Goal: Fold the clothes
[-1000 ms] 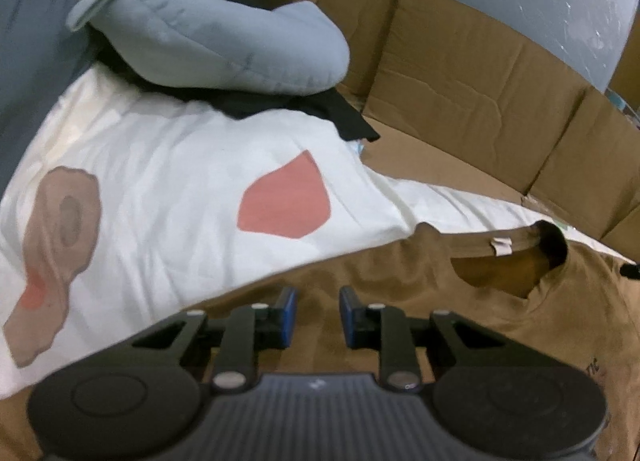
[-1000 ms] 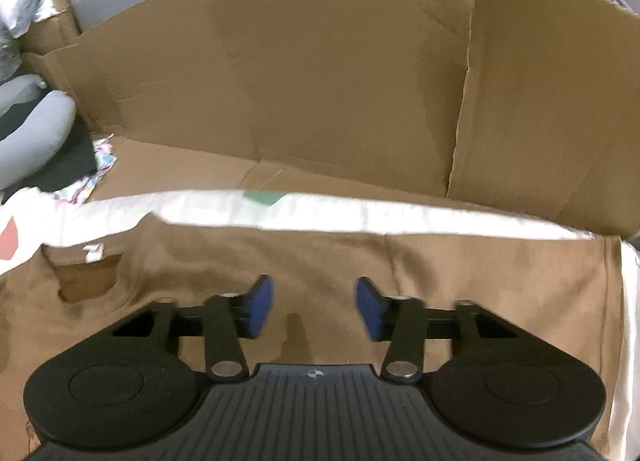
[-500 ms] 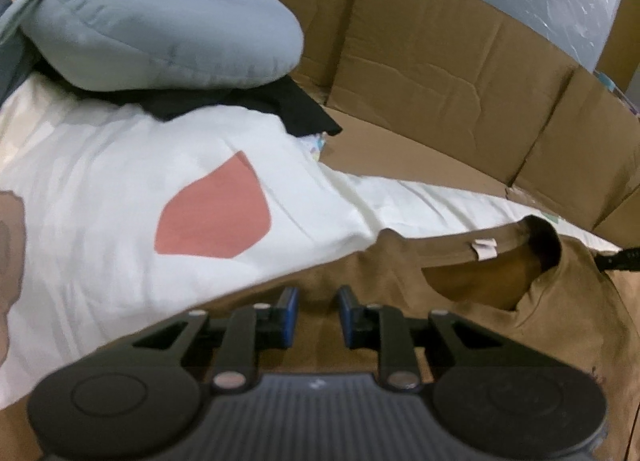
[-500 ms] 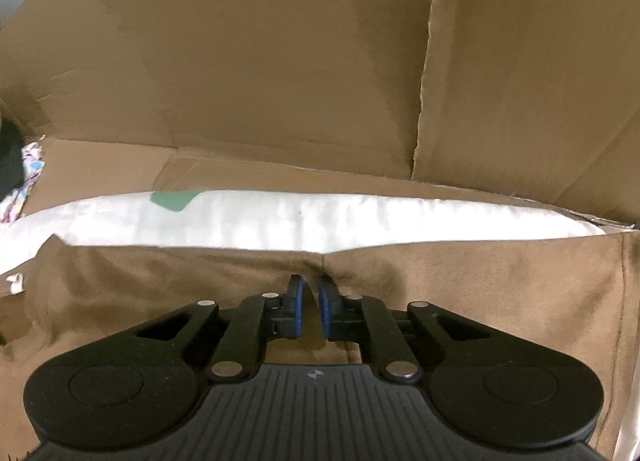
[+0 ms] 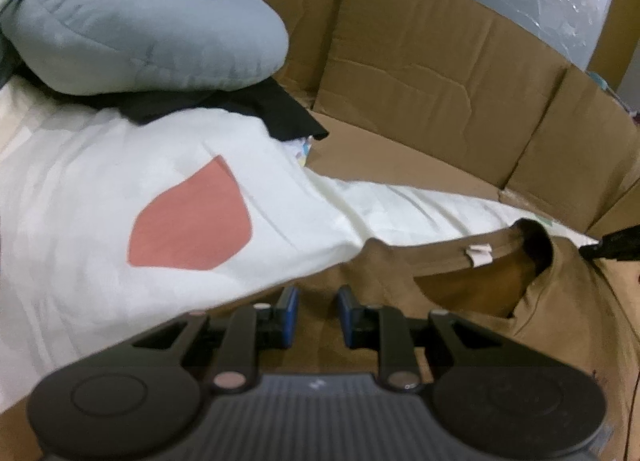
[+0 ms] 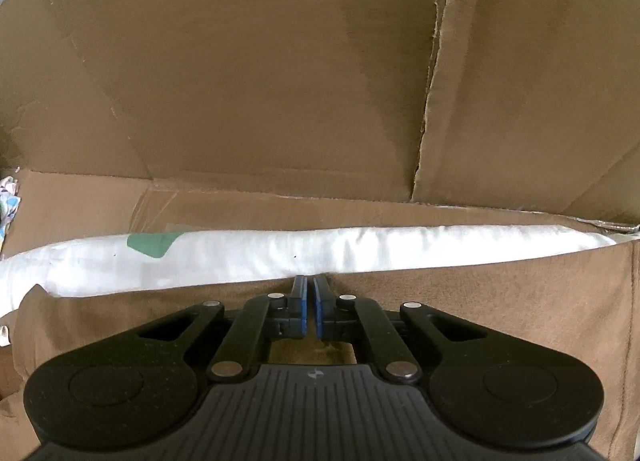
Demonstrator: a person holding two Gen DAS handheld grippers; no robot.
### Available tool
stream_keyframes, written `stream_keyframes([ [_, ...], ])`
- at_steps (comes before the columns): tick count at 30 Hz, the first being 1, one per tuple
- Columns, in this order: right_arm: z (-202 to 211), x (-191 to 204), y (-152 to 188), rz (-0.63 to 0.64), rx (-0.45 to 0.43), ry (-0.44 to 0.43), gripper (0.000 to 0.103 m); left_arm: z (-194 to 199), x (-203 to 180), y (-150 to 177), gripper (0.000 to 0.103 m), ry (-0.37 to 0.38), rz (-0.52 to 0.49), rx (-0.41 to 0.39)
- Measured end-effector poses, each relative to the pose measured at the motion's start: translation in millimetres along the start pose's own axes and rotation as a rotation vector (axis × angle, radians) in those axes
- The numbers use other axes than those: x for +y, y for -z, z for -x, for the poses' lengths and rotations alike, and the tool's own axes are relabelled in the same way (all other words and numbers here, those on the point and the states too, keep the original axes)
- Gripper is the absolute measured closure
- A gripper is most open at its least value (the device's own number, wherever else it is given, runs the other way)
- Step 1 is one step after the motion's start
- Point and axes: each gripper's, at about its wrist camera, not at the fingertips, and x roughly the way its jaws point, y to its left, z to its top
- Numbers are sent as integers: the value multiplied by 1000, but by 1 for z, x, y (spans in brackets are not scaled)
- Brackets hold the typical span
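A brown T-shirt [image 5: 560,341] lies on a white sheet [image 5: 100,181] with coloured patches, its neck opening [image 5: 480,285] and label facing up. My left gripper [image 5: 318,301] sits at the shirt's left shoulder edge. Its jaws stand a little apart with brown cloth bunched between them. In the right wrist view the brown T-shirt [image 6: 480,301] runs across the lower part, under a strip of the white sheet [image 6: 360,249]. My right gripper [image 6: 310,285] is closing at the shirt's top edge, its pads nearly together and pinching the hem.
Cardboard walls [image 5: 440,81] [image 6: 280,81] stand close behind the sheet, and a cardboard floor flap lies in front of them. A grey-blue U-shaped pillow [image 5: 140,33] rests on black cloth [image 5: 280,113] at the back left.
The right jaws went from wide apart to nearly together on the shirt's top edge and moved closer to the cardboard. The left gripper moved right with the shirt, and the red patch slid left.
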Motion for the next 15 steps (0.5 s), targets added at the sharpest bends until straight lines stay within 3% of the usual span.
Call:
stream_keyframes([
  [4, 0, 7, -1, 32, 1, 30, 97, -15, -8, 0, 80, 8, 3, 28],
  [9, 10, 46, -1, 181, -30, 94, 96, -22, -15, 1, 80, 1, 8, 26],
  [15, 30, 76, 11, 266, -64, -90, 96, -12, -17, -1, 80, 44, -4, -13],
])
